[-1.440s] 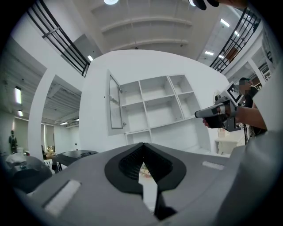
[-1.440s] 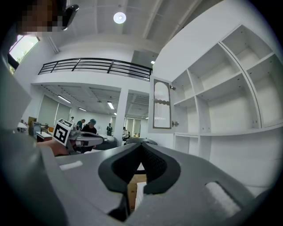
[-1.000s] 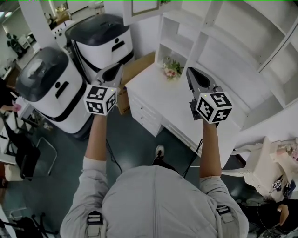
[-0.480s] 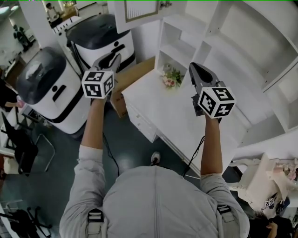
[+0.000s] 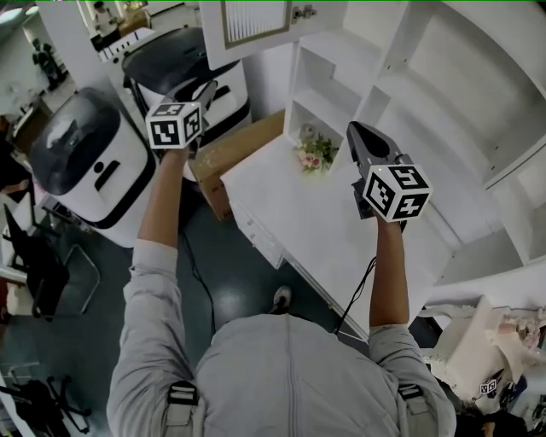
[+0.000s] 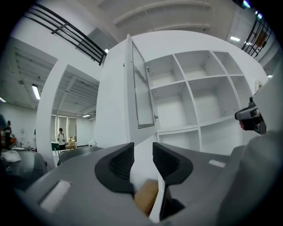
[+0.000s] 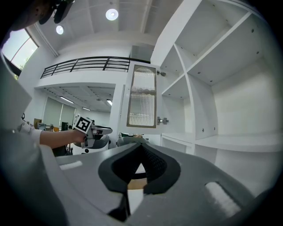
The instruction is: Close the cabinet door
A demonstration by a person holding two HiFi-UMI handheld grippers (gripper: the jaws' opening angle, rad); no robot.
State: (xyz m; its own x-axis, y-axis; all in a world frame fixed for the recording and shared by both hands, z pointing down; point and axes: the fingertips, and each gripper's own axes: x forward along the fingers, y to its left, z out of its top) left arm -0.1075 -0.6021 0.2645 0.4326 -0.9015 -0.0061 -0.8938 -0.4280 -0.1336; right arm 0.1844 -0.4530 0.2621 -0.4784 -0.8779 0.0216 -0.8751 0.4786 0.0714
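The white cabinet door (image 5: 247, 21) with its ribbed glass panel stands swung open at the top of the head view, hinged to the white shelf unit (image 5: 444, 77). My left gripper (image 5: 205, 88) reaches up towards the door's left side and stays short of it. Its jaws are opening, with nothing between them. The left gripper view shows the door (image 6: 140, 88) nearly edge-on above the left gripper (image 6: 143, 152). My right gripper (image 5: 354, 132) hovers over the desk, shut and empty. In the right gripper view the door (image 7: 142, 97) faces the right gripper (image 7: 140, 148).
A white desk (image 5: 324, 213) with drawers runs under the shelves, with a small bunch of flowers (image 5: 314, 152) at its back. A cardboard box (image 5: 230, 154) lies beside it. Two white-and-black machines (image 5: 94, 162) stand at the left, and chairs (image 5: 34, 265) beyond them.
My left gripper has moved up and away towards the open door, and its arm is stretched further out. The right gripper has shifted slightly. The door shows more fully at the top.
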